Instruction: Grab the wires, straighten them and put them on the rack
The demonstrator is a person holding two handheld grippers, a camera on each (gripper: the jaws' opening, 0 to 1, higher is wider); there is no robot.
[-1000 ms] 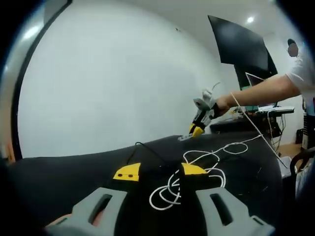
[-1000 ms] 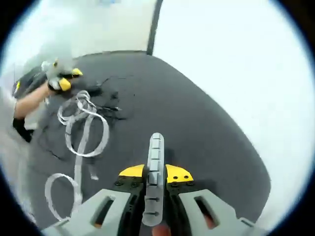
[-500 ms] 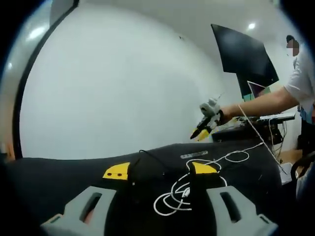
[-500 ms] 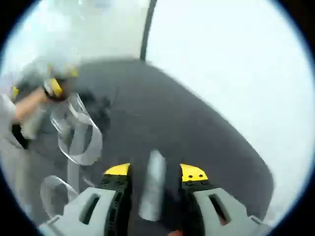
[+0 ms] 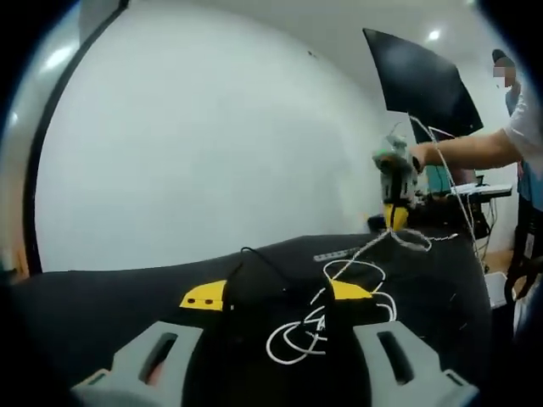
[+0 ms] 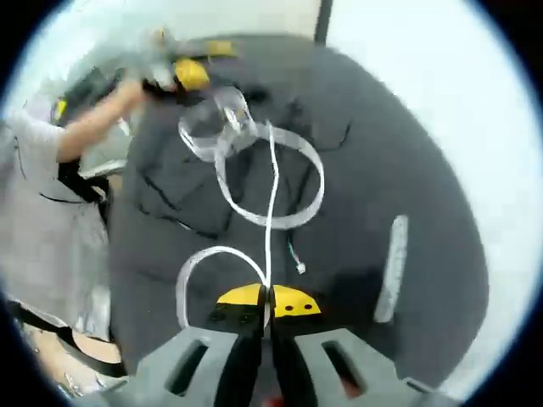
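A white wire [image 5: 316, 329] lies coiled on the black table [image 5: 110, 297], just beyond my left gripper [image 5: 276, 293], whose jaws stand open and wide apart. One strand rises to the right gripper [image 5: 394, 215], held in a hand at the table's far side. In the right gripper view my right gripper [image 6: 267, 302] is shut on the white wire [image 6: 270, 199], which runs in loops toward the left gripper [image 6: 204, 61]. A grey rack strip [image 6: 392, 267] lies flat on the table to the right; the same rack [image 5: 338, 253] lies beyond the coil.
Thin black wires [image 6: 174, 195] are strewn over the black table [image 6: 356, 153], and one black wire [image 5: 254, 261] arches near my left jaw. A dark screen [image 5: 420, 76] and a cluttered desk [image 5: 475, 193] stand behind. A person's arm [image 5: 475, 151] reaches in.
The right gripper let go of the grey rack, which now lies on the table, then shut on the white wire and lifted one strand. The left gripper stays open.
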